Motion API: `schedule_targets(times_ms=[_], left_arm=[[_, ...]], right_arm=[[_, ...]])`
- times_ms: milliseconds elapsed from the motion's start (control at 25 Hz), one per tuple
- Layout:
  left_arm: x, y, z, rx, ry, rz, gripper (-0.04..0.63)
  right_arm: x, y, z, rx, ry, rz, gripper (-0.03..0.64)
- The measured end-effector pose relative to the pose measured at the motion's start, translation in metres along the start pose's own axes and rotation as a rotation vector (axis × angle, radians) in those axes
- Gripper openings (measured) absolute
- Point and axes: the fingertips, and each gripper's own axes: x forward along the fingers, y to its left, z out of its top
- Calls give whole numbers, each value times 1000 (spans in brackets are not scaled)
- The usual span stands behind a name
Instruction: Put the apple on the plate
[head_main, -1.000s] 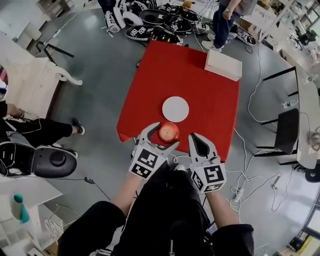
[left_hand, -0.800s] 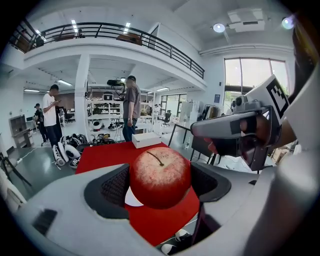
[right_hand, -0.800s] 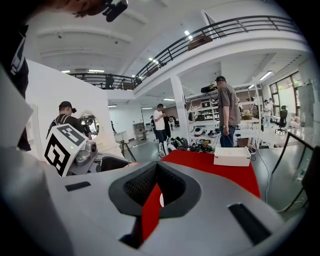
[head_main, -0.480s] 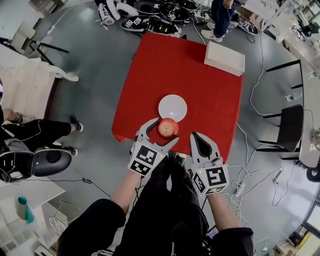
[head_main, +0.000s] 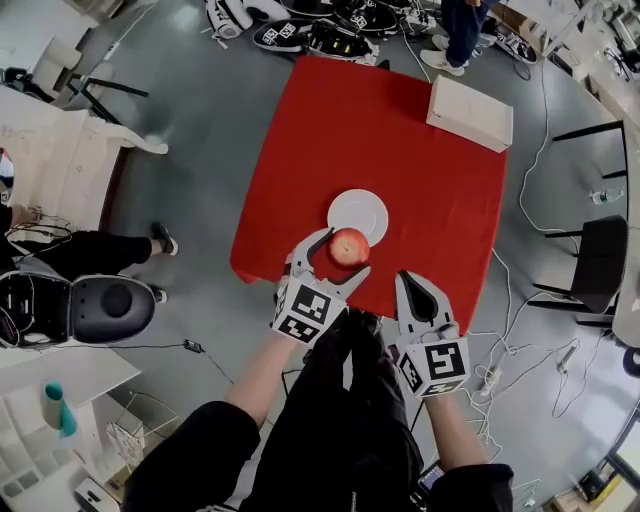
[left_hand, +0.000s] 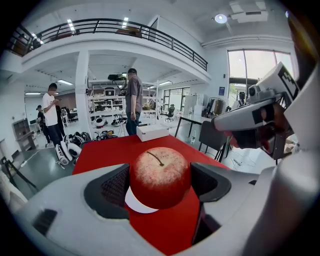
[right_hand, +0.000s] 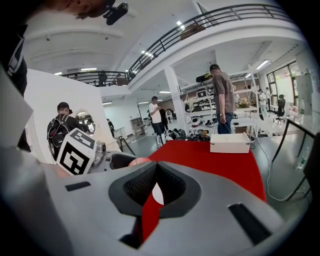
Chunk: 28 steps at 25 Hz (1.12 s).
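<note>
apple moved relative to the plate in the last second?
Yes. The apple, shut in the left gripper, went forward toward the plate: it now overlaps the near rim, earlier just short of it.

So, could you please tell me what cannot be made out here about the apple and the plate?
- plate: head view, near rim hidden by the apple; left gripper view, only a sliver shows below the apple.
- gap between apple and plate: no view shows it.
- white box: shut, contents unseen.

Left tongs (head_main: 344, 252) in grip, right tongs (head_main: 410, 282) together.
</note>
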Motion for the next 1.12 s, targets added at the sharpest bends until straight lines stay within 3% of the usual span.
schedule_targets(times_ms=[320, 1120], left_arm=[[48, 27, -26, 32, 46, 8, 387], [127, 55, -68, 16, 135, -42, 387]], right_arm=[[10, -1, -13, 14, 30, -1, 11], [24, -22, -43, 66, 84, -40, 11]])
